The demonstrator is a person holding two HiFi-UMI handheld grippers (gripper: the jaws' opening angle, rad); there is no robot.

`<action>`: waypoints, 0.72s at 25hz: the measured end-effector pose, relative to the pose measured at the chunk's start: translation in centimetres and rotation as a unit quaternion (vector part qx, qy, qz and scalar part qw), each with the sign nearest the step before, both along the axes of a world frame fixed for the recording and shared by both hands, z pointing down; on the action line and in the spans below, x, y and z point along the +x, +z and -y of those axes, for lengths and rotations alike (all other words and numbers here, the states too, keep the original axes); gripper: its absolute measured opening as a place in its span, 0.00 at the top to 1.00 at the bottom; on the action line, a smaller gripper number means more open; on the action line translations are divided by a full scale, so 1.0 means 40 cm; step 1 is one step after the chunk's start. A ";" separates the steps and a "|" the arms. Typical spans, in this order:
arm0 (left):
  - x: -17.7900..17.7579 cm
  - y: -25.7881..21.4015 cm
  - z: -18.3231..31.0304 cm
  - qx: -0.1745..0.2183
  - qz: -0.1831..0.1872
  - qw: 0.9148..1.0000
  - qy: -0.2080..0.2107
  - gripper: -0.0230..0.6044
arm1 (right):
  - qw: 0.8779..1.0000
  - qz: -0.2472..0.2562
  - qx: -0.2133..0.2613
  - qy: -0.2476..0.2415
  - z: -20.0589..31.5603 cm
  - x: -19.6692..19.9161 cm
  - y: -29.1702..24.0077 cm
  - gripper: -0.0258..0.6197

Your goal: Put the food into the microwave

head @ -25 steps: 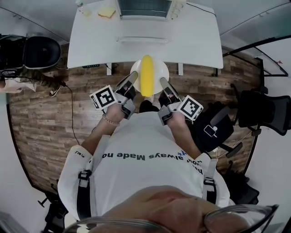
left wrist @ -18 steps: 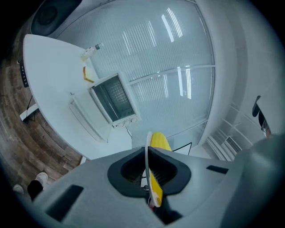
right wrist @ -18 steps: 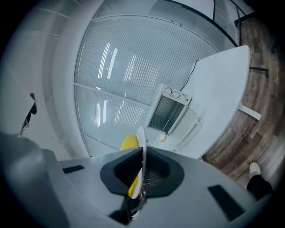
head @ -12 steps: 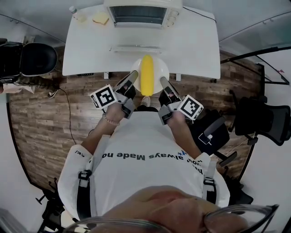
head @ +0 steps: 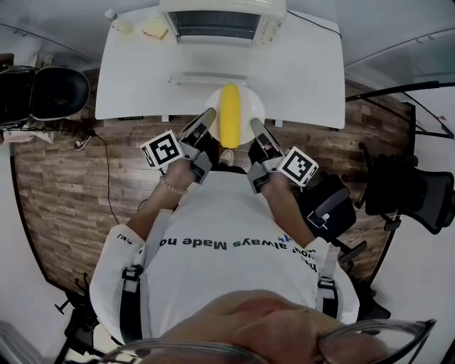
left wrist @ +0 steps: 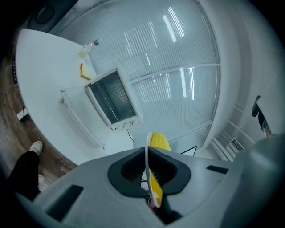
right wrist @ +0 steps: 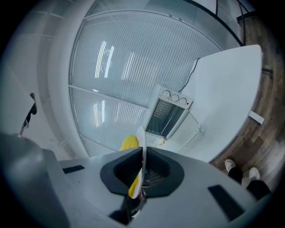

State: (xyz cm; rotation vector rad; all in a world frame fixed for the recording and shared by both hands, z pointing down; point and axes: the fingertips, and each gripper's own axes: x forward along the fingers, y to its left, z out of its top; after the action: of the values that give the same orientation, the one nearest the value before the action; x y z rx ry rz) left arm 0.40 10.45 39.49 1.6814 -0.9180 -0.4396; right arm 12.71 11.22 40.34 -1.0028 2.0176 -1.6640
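Observation:
A yellow corn cob (head: pixel 229 122) lies on a white plate (head: pixel 250 108) held in the air over the front edge of the white table (head: pixel 306 71). My left gripper (head: pixel 206 118) is shut on the plate's left rim and my right gripper (head: pixel 254 126) is shut on its right rim. In the left gripper view the plate's rim (left wrist: pixel 147 169) is pinched edge-on with the corn (left wrist: pixel 159 141) behind it. The right gripper view shows the same: plate (right wrist: pixel 141 138), corn (right wrist: pixel 129 143). The microwave (head: pixel 220 21) stands at the table's back, its door folded down and open.
A yellow slice (head: pixel 155 28) and a small bottle (head: pixel 114 15) sit left of the microwave. A black chair (head: pixel 50 92) stands at the left and another (head: pixel 412 192) at the right, on the wooden floor. The person's feet are under the plate.
The person has stepped closer to the table. The plate with the corn, earlier over the floor, now reaches over the table's front edge. Both grippers keep their hold.

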 end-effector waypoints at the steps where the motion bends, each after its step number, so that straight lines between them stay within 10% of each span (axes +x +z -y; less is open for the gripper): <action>1: 0.002 0.001 0.009 -0.001 -0.005 1.000 -0.001 0.94 | 1.000 -0.002 -0.001 0.000 0.008 0.002 0.004 0.93; 18: -0.070 0.013 0.212 -0.004 0.001 1.000 0.003 0.94 | 1.000 -0.006 0.002 0.005 0.212 -0.069 0.003 0.93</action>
State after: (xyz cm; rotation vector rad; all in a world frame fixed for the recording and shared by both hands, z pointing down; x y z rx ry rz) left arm -2.41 1.97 39.99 1.6771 -0.9154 -0.4292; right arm 9.96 2.72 40.47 -1.0225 2.0190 -1.6533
